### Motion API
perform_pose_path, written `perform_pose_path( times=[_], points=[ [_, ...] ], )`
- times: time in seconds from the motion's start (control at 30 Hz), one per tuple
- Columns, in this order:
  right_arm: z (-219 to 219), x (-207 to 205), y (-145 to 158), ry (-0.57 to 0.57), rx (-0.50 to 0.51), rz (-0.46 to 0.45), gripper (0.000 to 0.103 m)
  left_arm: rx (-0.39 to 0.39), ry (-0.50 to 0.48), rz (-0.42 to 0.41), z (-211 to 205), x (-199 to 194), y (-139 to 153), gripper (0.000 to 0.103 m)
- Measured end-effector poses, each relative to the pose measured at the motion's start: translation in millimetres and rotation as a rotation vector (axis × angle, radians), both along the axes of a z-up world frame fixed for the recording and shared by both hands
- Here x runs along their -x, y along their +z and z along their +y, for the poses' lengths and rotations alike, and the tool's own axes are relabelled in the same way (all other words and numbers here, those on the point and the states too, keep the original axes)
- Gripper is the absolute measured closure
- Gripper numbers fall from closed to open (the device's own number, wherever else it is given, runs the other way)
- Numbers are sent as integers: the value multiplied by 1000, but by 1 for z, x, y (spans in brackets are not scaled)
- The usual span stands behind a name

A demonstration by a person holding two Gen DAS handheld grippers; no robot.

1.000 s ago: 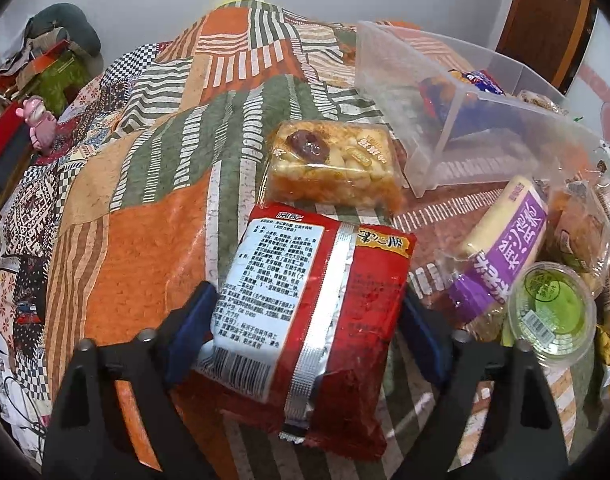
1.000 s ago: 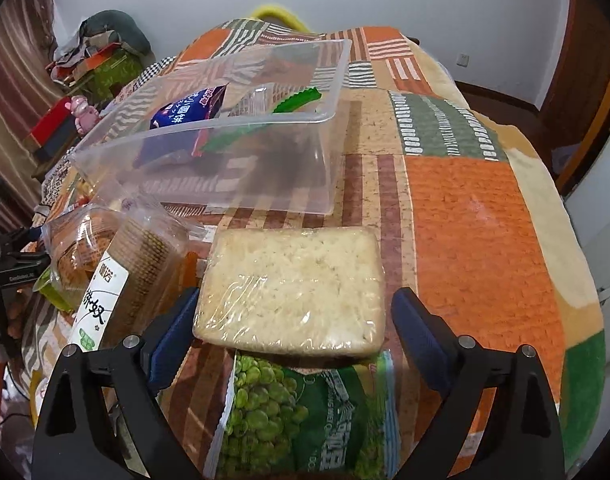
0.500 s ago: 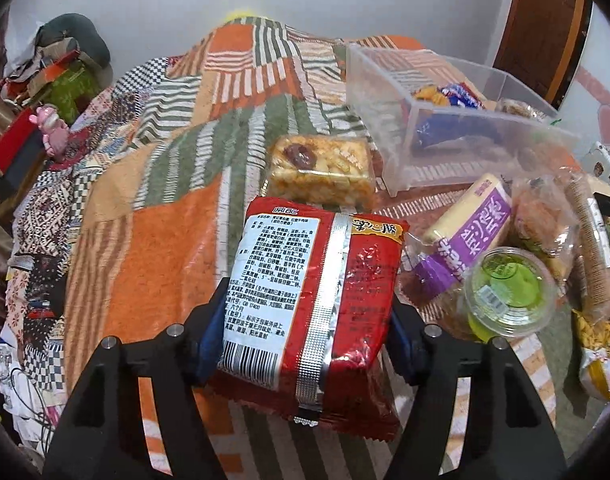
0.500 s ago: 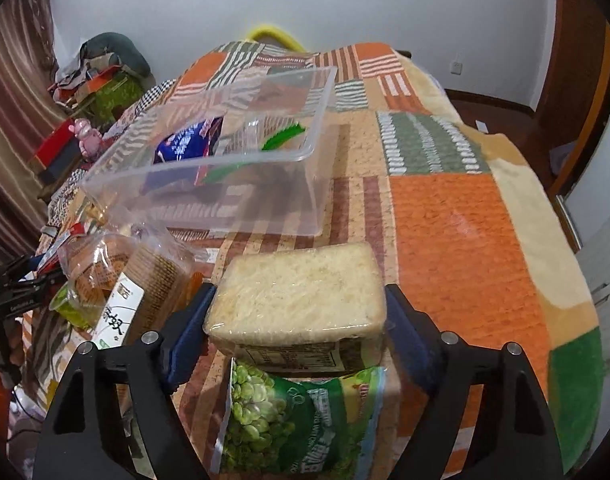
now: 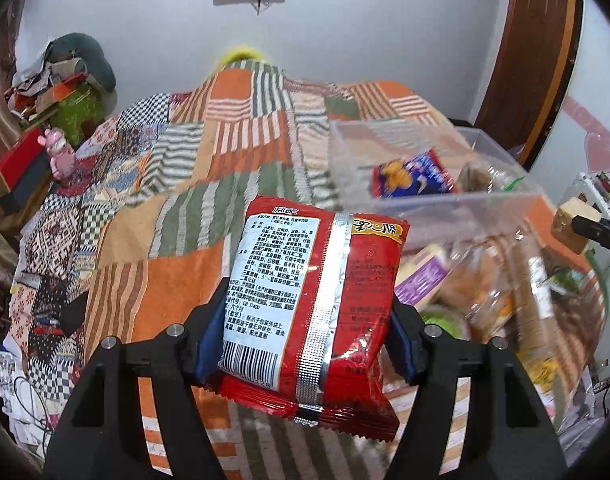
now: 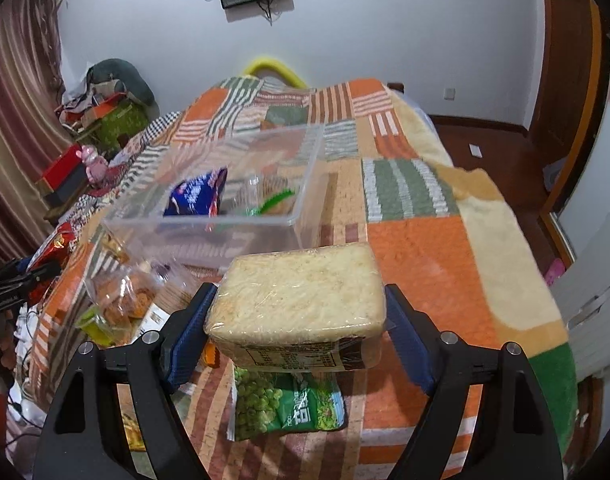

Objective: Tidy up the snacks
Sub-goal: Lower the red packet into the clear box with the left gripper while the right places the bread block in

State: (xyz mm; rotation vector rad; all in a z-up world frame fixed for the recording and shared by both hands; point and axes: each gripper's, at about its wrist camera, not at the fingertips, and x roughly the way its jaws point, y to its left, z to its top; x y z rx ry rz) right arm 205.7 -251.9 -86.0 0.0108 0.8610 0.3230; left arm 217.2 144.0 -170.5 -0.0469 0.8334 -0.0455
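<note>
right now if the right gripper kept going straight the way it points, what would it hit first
Probably the clear plastic bin, near its front wall. The right gripper holds a wrapped pale noodle block that would likely touch first. Depth is unclear.

Each camera sits just behind its own tool and looks forward and downward along the two black fingers. The left view faces the bed with the orange and green patchwork blanket (image 5: 177,208) from close above. The right view does the same. Both share the clear rectangular plastic box (image 5: 445,200) (image 6: 241,232) and the white back wall.
</note>
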Motion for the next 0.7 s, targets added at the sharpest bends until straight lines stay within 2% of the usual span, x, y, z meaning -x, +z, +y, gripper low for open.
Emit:
perform_pose_path(
  times=[0.37, 0.7],
  points=[
    [9, -13, 27, 27, -19, -99, 24, 12, -48, -89, -32, -28, 37, 36],
    [32, -41, 37, 85, -21, -151, 24, 32, -56, -81, -50, -73, 40, 36]
  ],
)
